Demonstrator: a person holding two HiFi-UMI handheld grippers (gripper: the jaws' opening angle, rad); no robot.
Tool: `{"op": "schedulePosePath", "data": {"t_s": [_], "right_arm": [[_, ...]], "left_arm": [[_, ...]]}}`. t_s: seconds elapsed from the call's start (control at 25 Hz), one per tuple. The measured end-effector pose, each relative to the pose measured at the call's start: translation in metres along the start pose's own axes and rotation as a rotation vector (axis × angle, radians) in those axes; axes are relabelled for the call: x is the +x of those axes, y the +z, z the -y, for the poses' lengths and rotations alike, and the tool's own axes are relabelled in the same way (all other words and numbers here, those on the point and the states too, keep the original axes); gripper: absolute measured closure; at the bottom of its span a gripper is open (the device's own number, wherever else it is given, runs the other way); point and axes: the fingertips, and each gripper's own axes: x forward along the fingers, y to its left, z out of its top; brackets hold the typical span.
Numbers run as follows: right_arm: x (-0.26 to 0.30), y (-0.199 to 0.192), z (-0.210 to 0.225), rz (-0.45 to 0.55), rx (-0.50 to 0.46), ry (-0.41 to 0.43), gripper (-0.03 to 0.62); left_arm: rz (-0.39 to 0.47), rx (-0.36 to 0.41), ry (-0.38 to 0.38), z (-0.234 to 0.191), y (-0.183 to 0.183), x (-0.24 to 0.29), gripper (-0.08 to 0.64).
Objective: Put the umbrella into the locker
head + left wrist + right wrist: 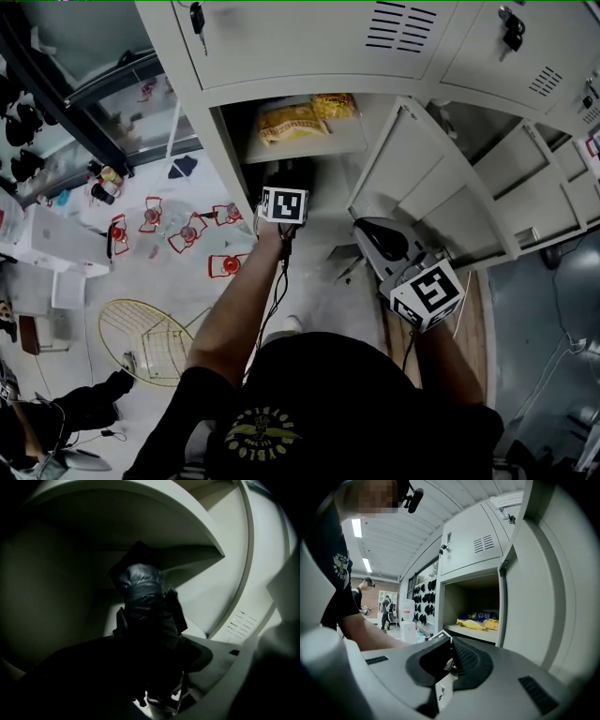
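Left tongs (140,653): reached into the lower compartment of the locker (225,141), under the shelf (347,139). Jaws stood wide. The umbrella (140,597), folded, black, in a shiny sleeve, stood upright between them, toward the back of that compartment. Everything there was dark, and I could not make out either pad pressing on it.

Right tongs (451,660): outside the locker, just beside the free edge of the open door (412,178). Pads closed together, nothing held.

Shelf contents: yellow snack bags (291,122) lay along its front edge. From the right gripper view a blue pack (485,616) showed behind them.

Writing:
- Blue pack: light lettering across its face, too small to read.
- Yellow bags: no legible print.
- Cubes on both tongs: only black-and-white square patterns, no words.
- My black shirt (328,394): a round yellowish emblem on it, its lettering unreadable.
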Motion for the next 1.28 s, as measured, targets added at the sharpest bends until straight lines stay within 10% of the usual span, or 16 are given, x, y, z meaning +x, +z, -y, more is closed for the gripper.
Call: {"op": "schedulePosePath", "data": {"t_s": [1.28], "right_arm": [[-0.012, -0.004, -0.010, 0.009, 0.011, 0.012, 0.560]], "left_arm": [[0.201, 0.072, -0.058, 0.025, 0.045, -0.087, 0.232]]}}
